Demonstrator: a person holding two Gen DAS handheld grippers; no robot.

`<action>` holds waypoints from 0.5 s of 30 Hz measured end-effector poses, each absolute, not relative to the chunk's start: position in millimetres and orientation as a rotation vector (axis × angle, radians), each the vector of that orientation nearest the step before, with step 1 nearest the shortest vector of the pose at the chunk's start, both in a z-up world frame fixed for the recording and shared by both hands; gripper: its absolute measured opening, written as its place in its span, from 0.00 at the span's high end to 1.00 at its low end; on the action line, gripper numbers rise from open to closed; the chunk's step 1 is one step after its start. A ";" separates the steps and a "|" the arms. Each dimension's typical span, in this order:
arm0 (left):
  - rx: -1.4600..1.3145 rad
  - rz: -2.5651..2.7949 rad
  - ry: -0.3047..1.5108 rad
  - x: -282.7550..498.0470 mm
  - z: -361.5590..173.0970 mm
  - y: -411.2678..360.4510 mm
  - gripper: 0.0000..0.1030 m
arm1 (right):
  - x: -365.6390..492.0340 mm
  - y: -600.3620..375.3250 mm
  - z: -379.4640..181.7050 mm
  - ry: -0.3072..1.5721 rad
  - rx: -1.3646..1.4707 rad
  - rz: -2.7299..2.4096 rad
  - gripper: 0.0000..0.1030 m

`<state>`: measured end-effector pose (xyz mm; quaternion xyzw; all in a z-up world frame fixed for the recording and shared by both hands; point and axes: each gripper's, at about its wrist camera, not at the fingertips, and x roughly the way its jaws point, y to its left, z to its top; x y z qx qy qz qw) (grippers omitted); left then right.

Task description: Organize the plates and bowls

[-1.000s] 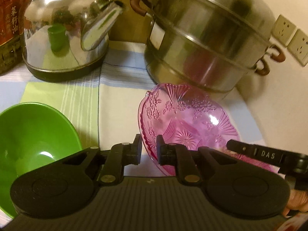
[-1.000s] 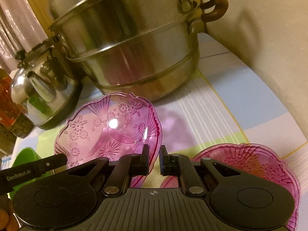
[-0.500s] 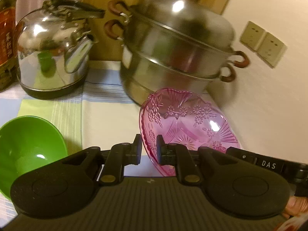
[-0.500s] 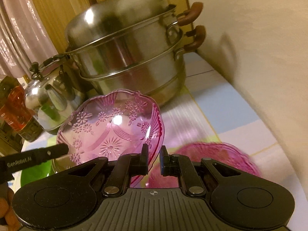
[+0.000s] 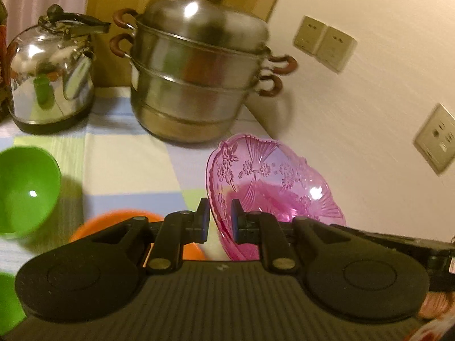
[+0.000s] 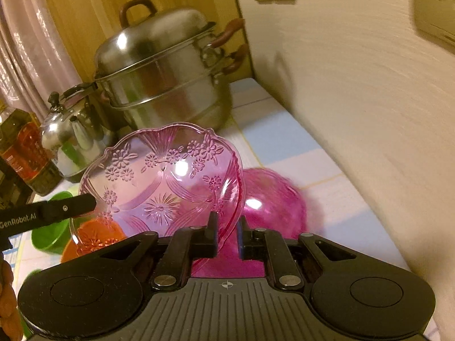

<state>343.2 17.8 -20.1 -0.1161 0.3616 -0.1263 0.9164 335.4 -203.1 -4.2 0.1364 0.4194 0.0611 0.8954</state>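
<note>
A clear pink patterned bowl (image 5: pixel 267 182) is held in the air by both grippers. My left gripper (image 5: pixel 220 216) is shut on its left rim. My right gripper (image 6: pixel 227 228) is shut on its right rim; the bowl also shows in the right wrist view (image 6: pixel 162 187). A second pink bowl (image 6: pixel 273 201) sits on the tablecloth below and behind it, blurred. A green bowl (image 5: pixel 25 190) sits at the left. An orange bowl (image 5: pixel 119 218) lies below my left gripper, partly hidden. The left gripper's finger (image 6: pixel 51 210) reaches the bowl's left rim in the right wrist view.
A steel stacked steamer pot (image 5: pixel 196 76) and a shiny kettle (image 5: pixel 48 79) stand at the back of the checked tablecloth (image 5: pixel 128 164). An oil bottle (image 6: pixel 25 147) stands at the far left. A wall with sockets (image 5: pixel 324 42) runs close along the right.
Both grippers have lifted the pink bowl higher and pulled back from the pot. The orange bowl has come into view below. The second pink bowl now lies farther beneath.
</note>
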 end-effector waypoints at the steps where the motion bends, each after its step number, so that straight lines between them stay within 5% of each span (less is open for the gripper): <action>1: -0.242 -0.265 0.749 338.0 -21.9 14.3 0.87 | 329.6 -207.6 -3.9 0.870 0.280 0.123 0.88; 15: -0.202 -0.275 0.806 311.2 -45.1 -14.0 0.87 | 293.0 -236.8 -20.4 0.940 0.236 0.108 0.88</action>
